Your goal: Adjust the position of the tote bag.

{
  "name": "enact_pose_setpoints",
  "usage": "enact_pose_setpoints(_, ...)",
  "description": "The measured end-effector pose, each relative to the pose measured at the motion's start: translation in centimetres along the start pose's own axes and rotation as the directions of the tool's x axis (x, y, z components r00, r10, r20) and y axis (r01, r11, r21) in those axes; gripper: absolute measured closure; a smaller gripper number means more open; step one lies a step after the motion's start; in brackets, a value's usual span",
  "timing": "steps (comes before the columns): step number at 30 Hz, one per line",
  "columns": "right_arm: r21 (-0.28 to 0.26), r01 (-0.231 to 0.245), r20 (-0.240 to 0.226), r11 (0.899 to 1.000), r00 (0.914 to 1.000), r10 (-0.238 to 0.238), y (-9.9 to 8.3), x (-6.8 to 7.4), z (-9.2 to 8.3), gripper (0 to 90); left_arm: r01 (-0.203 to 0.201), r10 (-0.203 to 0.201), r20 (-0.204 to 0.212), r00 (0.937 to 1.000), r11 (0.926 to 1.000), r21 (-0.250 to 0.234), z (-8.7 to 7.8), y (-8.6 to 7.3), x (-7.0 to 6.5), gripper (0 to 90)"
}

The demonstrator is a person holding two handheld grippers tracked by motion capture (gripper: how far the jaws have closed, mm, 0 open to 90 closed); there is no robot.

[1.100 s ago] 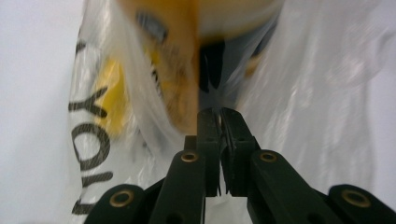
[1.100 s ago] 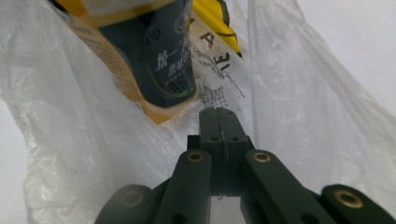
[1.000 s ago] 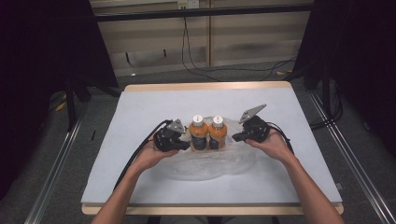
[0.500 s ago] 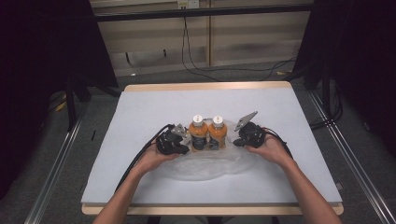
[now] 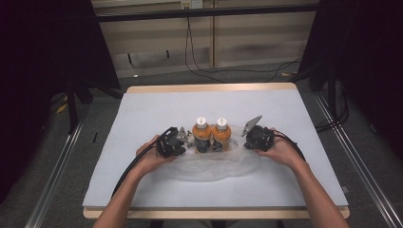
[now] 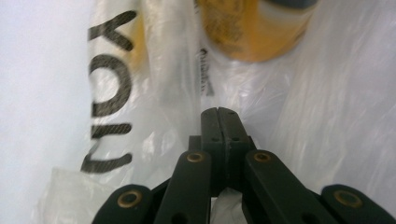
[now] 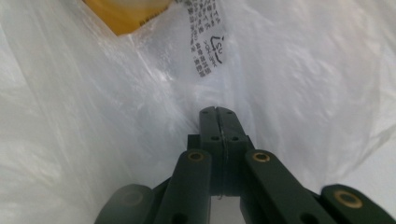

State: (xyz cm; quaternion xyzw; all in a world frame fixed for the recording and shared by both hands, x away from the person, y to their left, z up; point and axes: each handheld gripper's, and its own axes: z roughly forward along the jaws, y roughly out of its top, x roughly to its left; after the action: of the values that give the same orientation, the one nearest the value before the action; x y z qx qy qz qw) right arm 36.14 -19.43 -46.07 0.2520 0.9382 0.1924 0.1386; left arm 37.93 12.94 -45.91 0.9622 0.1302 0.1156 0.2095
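Centrally, item one: two orange bottles (image 5: 211, 135) with white caps, upright and touching side by side, standing in a clear plastic bag (image 5: 214, 164) spread flat on the pale surface (image 5: 142, 109). The bag's film extends toward 6 o'clock of the bottles; black lettering shows on it in the left gripper view.

Item two: left gripper (image 5: 183, 138), at 9 o'clock of the bottles, jaws pressed together with bag film pinched between them (image 6: 218, 116); an orange bottle sits just beyond at 12 o'clock in that view.

Item three: right gripper (image 5: 244, 135), at 3 o'clock of the bottles, jaws likewise clamped on the bag's film (image 7: 218, 116).
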Motion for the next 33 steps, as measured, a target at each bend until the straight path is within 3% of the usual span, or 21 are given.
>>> enact_pose_setpoints(2,0.038,0.023,0.044,0.999,0.9987,-0.024,-0.3,-0.2,-0.2,90.0,-0.004,0.004,-0.013,0.9999,0.9999,0.012,-0.1,-0.2,0.4,90.0)
enact_pose_setpoints(3,0.050,0.011,0.058,0.999,0.9982,-0.013,-0.6,-0.3,-0.3,90.0,0.019,-0.019,-0.003,0.9998,0.9998,0.000,-0.2,-0.5,0.7,90.0)
enact_pose_setpoints(4,0.050,0.016,0.061,0.999,0.9980,-0.019,-0.9,-0.6,-0.4,90.0,0.018,-0.018,-0.017,0.9997,0.9998,-0.003,-0.1,-0.7,0.9,90.0)
enact_pose_setpoints(5,0.053,0.005,0.066,0.999,0.9978,-0.009,-1.1,-0.9,-0.4,90.0,0.010,-0.009,-0.057,0.9983,0.9998,0.018,-0.1,-0.8,1.0,90.0)
enact_pose_setpoints(8,0.035,-0.013,0.057,0.999,0.9983,0.011,-1.6,-1.6,-0.5,90.0,0.053,-0.053,-0.027,0.9982,0.9986,-0.007,-0.2,-1.3,1.5,90.0)
enact_pose_setpoints(12,0.035,-0.015,0.066,0.999,0.9977,0.013,-1.7,-1.6,-0.5,90.0,0.062,-0.062,-0.001,0.9981,0.9981,-0.008,-0.3,-1.6,2.1,90.0)
enact_pose_setpoints(15,0.029,-0.009,0.091,1.000,0.9958,0.006,-1.8,-1.8,-0.4,90.0,0.072,-0.072,-0.010,0.9974,0.9974,-0.001,-0.6,-2.2,2.4,90.0)
enact_pose_setpoints(16,0.029,-0.007,0.088,1.000,0.9961,0.005,-1.9,-1.8,-0.4,90.0,0.098,-0.098,-0.013,0.9951,0.9951,-0.006,-0.6,-2.5,2.4,90.0)
enact_pose_setpoints(22,0.018,-0.012,0.076,1.000,0.9971,0.010,-1.9,-2.1,-0.3,90.0,0.082,-0.082,-0.030,0.9962,0.9964,0.019,-1.1,-3.1,2.5,90.0)
enact_pose_setpoints(24,0.022,-0.011,0.074,1.000,0.9972,0.009,-1.9,-2.0,-0.4,90.0,0.084,-0.084,-0.001,0.9965,0.9961,0.028,-1.4,-3.4,2.5,90.0)
enact_pose_setpoints(25,0.029,-0.013,0.061,0.999,0.9981,0.011,-1.9,-2.0,-0.5,90.0,0.076,-0.078,0.037,0.9963,0.9963,0.040,-1.7,-3.7,2.2,90.0)
enact_pose_setpoints(26,0.045,-0.015,0.027,0.999,0.9995,0.013,-1.9,-2.0,-0.7,90.0,0.063,-0.065,0.048,0.9968,0.9971,0.044,-2.0,-3.9,2.1,90.0)
enact_pose_setpoints(27,0.063,0.001,0.008,0.998,1.0000,-0.002,-1.9,-1.9,-0.9,90.0,0.054,-0.056,0.028,0.9981,0.9974,0.048,-2.1,-4.1,1.8,90.0)
enact_pose_setpoints(28,0.071,0.019,0.017,0.997,0.9996,-0.021,-1.9,-1.7,-1.0,90.0,0.057,-0.057,0.022,0.9981,0.9978,0.036,-2.1,-4.4,1.6,90.0)
enact_pose_setpoints(33,0.054,-0.002,0.041,0.999,0.9992,-0.001,-2.0,-2.0,-0.8,90.0,0.043,-0.042,-0.022,0.9989,0.9978,0.051,-1.9,-4.2,2.1,90.0)
